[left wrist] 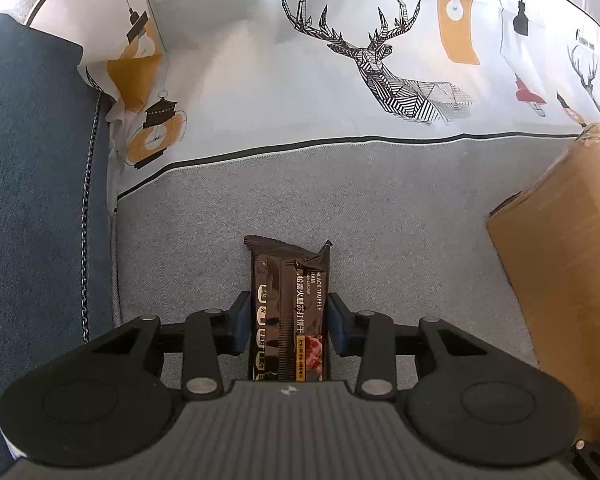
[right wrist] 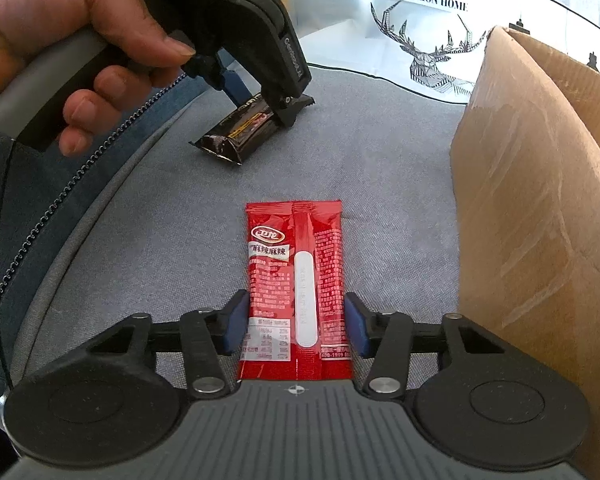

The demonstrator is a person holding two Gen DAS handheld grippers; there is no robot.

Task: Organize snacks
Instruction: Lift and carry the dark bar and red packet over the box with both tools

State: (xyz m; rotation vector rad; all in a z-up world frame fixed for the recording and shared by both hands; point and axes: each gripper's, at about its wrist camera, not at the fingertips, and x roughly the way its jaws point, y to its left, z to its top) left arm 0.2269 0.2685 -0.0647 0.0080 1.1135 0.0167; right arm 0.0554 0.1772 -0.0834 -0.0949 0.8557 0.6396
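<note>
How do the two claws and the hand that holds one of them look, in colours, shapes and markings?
Each claw, left and right, has blue pads on black linkage bars with silver rivets, two round black discs and a ribbed grey body bearing a small white mark. Seen from the right wrist, the left claw has white lettering on its black side and a grey and black handle. The bare hand shows no glove.

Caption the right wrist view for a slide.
Right gripper clamps a red snack packet beside the cardboard box.
</note>
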